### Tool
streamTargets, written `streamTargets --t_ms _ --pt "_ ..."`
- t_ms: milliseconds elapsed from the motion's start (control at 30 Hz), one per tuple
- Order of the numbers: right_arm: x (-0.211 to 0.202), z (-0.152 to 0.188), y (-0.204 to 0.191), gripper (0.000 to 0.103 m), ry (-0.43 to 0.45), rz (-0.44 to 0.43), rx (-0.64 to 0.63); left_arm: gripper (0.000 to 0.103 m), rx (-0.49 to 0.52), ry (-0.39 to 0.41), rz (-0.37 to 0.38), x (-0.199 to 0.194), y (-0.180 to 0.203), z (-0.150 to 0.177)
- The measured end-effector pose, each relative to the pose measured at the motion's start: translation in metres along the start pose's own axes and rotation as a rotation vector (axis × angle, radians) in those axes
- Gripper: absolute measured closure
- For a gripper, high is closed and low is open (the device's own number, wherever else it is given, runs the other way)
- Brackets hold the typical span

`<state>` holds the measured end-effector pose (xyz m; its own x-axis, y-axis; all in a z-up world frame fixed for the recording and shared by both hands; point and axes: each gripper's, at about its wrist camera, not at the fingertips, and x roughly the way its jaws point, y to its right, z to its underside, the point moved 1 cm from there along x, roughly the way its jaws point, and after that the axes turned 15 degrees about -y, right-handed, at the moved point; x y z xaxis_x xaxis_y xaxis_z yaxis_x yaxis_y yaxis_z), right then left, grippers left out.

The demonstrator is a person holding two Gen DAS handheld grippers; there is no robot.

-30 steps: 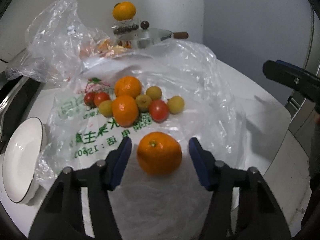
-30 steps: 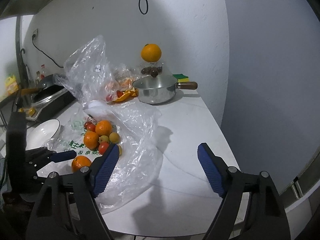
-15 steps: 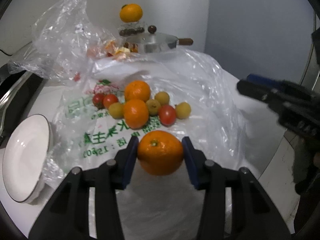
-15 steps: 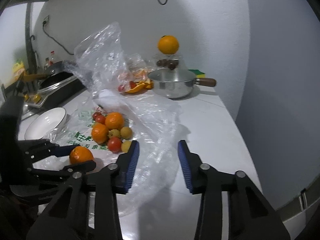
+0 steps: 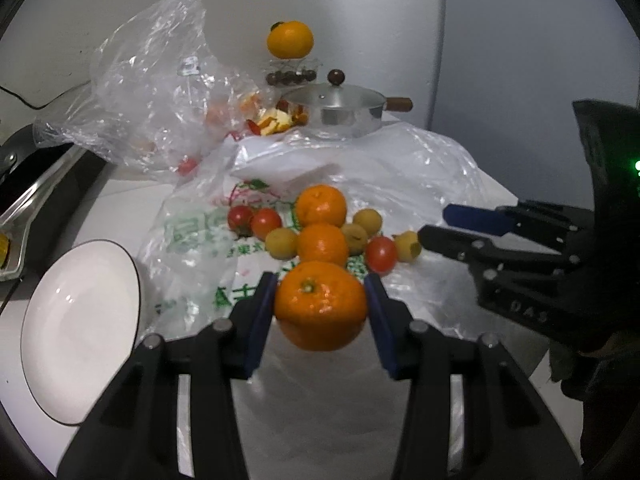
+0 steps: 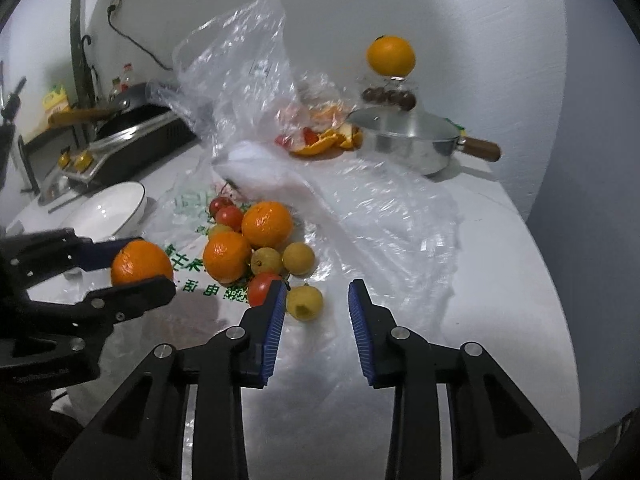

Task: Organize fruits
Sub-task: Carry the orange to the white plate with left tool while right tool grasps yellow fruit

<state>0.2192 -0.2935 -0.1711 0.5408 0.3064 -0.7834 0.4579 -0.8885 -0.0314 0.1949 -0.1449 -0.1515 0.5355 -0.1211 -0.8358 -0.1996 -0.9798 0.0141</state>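
My left gripper [image 5: 320,300] is shut on an orange [image 5: 320,304], held just above the printed plastic bag [image 5: 200,240]; it also shows in the right wrist view [image 6: 140,262]. On the bag lies a pile of fruit: two oranges [image 5: 322,206], red tomatoes [image 5: 266,222] and small yellow fruits [image 5: 282,242]. My right gripper [image 6: 316,304] is open and empty, its jaws either side of a yellow fruit [image 6: 305,302] at the pile's near edge. It shows at the right in the left wrist view [image 5: 440,226].
A white bowl [image 5: 80,328] sits left of the bag. A steel pan with lid [image 5: 340,114] stands at the back by the wall, an orange [image 5: 290,39] on a glass holder behind it. A crumpled clear bag [image 5: 160,92] and peels lie back left. A stove [image 6: 132,140] is far left.
My left gripper closed on the orange and lifted it slightly. My right gripper narrowed its opening and moved forward and left to the fruit pile.
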Motion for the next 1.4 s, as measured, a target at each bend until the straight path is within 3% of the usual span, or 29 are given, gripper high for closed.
streamTargets --t_ms 267,367,600,1000,1400 --pt "0.015 -0.006 0.001 0.069 -0.042 -0.031 -0.009 0.057 -0.006 -0.003 0.002 0.004 -0.003 -0.003" --pt "0.018 -0.007 -0.001 0.077 -0.059 -0.041 -0.016 0.057 -0.006 -0.005 0.001 0.005 -0.003 -0.002" --pt "0.025 -0.008 0.001 0.077 -0.101 -0.066 -0.008 0.057 -0.007 0.003 0.001 0.001 -0.003 -0.001" --pt "0.019 -0.006 0.001 0.078 -0.079 -0.043 -0.006 0.057 -0.004 0.023 -0.011 -0.012 -0.007 0.004" --pt "-0.013 -0.009 -0.021 0.078 -0.033 -0.003 -0.033 0.057 -0.020 0.059 -0.012 -0.032 -0.026 0.015"
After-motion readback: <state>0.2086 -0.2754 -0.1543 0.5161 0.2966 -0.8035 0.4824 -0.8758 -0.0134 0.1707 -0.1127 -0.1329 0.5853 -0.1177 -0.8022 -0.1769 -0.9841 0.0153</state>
